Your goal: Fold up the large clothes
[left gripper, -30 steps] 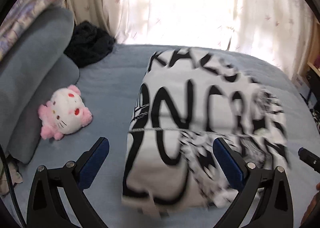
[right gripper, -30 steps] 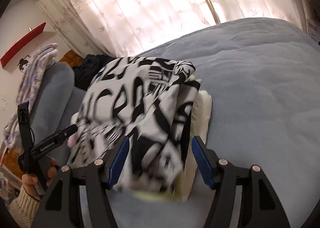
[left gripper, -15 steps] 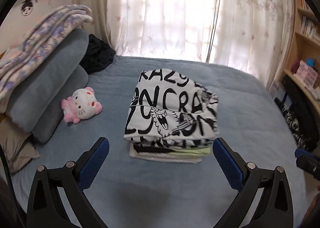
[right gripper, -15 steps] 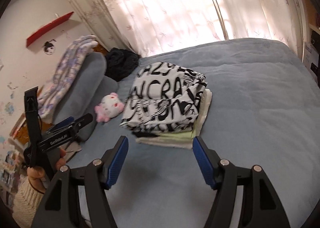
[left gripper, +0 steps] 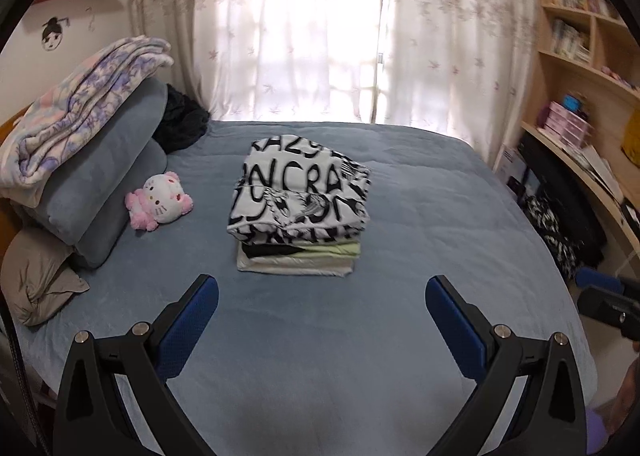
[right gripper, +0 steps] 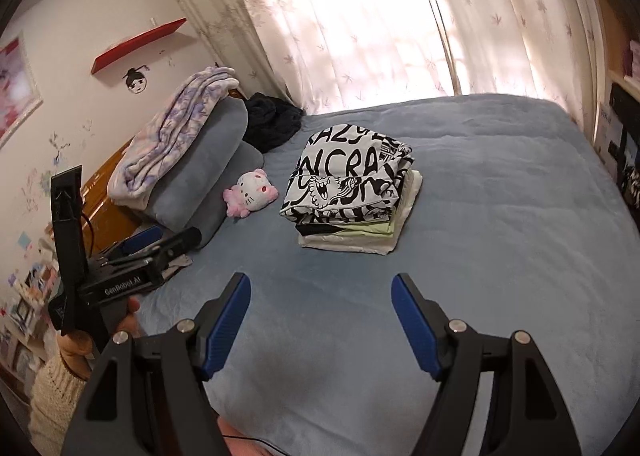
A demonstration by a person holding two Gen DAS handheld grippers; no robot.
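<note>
A folded black-and-white lettered garment (left gripper: 300,192) (right gripper: 348,180) lies on top of a stack of folded pale green and cream clothes (left gripper: 296,256) (right gripper: 360,240) in the middle of the blue bed (left gripper: 320,356). My left gripper (left gripper: 320,288) hovers well in front of the stack, open, with only bedcover between its blue pads. My right gripper (right gripper: 320,284) is also back from the stack; its jaws are opening and nothing is between them. In the right wrist view a hand in a cream sleeve holds the left gripper (right gripper: 180,234) at the left.
A pink-and-white plush toy (left gripper: 160,202) lies left of the stack beside grey pillows (left gripper: 100,184) topped by a floral blanket (left gripper: 80,116). A dark garment (left gripper: 182,124) sits by the curtains. Wooden shelves (left gripper: 580,96) and a patterned cloth (left gripper: 548,224) stand past the bed's right edge.
Both grippers have drawn back and upward from the stack. The lettered garment, close between the jaws a second ago, now rests on the stack far ahead. The right jaws stand slightly wider.
</note>
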